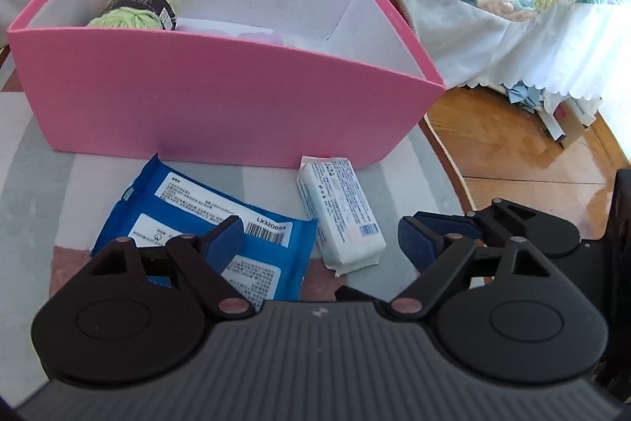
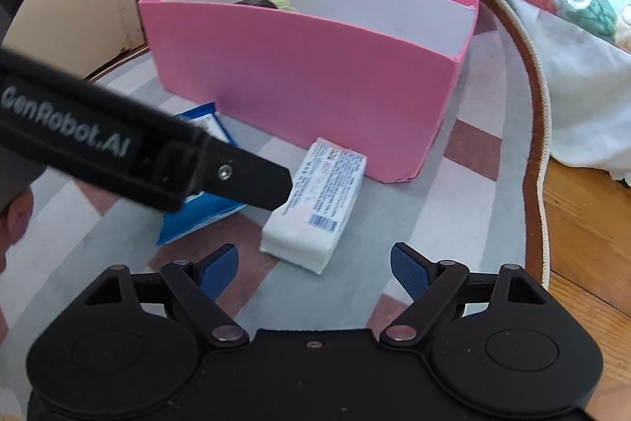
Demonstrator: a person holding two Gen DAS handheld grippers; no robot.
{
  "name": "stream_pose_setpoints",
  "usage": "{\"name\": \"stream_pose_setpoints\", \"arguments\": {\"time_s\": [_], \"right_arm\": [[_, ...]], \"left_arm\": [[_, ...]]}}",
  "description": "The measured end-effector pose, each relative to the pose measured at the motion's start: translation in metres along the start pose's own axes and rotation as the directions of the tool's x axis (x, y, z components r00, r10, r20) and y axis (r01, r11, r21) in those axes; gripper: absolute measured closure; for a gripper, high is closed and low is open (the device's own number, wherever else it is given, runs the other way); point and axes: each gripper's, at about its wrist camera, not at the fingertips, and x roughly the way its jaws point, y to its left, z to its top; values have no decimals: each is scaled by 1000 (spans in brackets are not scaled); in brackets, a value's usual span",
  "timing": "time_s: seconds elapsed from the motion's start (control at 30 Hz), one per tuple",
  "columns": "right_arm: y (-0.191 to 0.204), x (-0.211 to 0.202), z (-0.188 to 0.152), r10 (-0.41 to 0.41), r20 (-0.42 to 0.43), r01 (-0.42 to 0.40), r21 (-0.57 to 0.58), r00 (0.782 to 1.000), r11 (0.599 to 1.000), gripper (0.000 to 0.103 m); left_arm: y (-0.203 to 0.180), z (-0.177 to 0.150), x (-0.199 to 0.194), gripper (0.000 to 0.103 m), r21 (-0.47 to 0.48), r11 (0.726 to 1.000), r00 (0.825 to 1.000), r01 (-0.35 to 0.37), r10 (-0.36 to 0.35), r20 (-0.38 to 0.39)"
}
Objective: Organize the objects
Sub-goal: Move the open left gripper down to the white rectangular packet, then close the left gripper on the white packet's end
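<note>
With both my grippers, left [image 1: 319,235] and right [image 2: 313,261], wide open and empty before the box [image 1: 221,93], I risk the slick white pack [image 2: 313,204] skidding from closing pads.

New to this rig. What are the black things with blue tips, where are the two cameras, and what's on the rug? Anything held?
They are two handheld grippers, one in each of a person's hands; no robot arm. Each carries a fisheye camera looking forward along its blue-padded fingers. One picture is from the left gripper, the other from the right gripper, where the left one crosses as a black bar. On the striped rug stands a pink box holding a ball of green yarn. In front lie a blue packet and a white packet. Both grippers are open and hold nothing.
</note>
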Motion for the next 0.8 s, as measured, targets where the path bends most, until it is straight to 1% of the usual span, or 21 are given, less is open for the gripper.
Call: {"name": "stream_pose_setpoints", "arguments": {"time_s": [0.07, 0.1, 0.17, 0.2, 0.27, 0.33, 0.37, 0.4, 0.43, 0.5, 0.57, 0.6, 0.67, 0.7, 0.8], "right_arm": [[-2, 0, 0, 18, 10, -18, 16, 1000, 1000, 16], [-3, -1, 0, 38, 13, -38, 25, 999, 999, 16], [-2, -3, 0, 101, 22, -101, 42, 995, 994, 16], [-1, -3, 0, 105, 25, -106, 36, 994, 994, 17], [4, -2, -1, 81, 29, -81, 4, 996, 997, 18], [5, 2, -1, 66, 29, -65, -8, 997, 998, 23], [5, 3, 0, 69, 28, -69, -3, 997, 998, 24], [4, 6, 1, 69, 24, -69, 3, 997, 998, 30], [3, 9, 2, 67, 15, -67, 8, 998, 998, 36], [2, 14, 4, 66, 4, -66, 18, 998, 998, 45], [4, 14, 3, 57, 8, -57, 22, 998, 998, 47], [6, 14, 3, 51, 7, -51, 21, 999, 998, 50], [9, 12, 3, 33, -2, -33, 20, 999, 999, 52], [10, 12, 2, 29, -9, -29, 21, 1000, 999, 52], [15, 5, -1, 24, -31, -24, 17, 999, 1000, 53]], "left_arm": [[-2, 0, 4, 18, 15, 1000, 1000, -20, 20, -2], [-2, 0, 6, 18, 20, 1000, 1000, -13, 13, 1], [1, -1, 7, 18, 0, 1000, 1000, 7, -7, 16], [2, -1, 8, 18, -13, 1000, 1000, 23, -23, 14], [5, 0, 9, 18, -25, 998, 998, 54, -54, 10], [6, -1, 9, 26, -32, 997, 997, 77, -76, 21], [6, 0, 10, 35, -36, 996, 996, 86, -86, 19], [7, 0, 12, 46, -41, 995, 996, 93, -93, 10], [6, -1, 15, 49, -45, 994, 995, 99, -99, 4], [7, -3, 17, 54, -46, 994, 995, 103, -103, 2], [7, -3, 19, 58, -50, 993, 994, 112, -112, -2], [8, -3, 20, 67, -59, 991, 992, 123, -123, -6], [10, -3, 23, 78, -89, 983, 985, 163, -166, -34], [10, -4, 24, 80, -102, 979, 982, 176, -181, -45], [5, -7, 24, 82, -90, 981, 982, 173, -179, -66]]}}
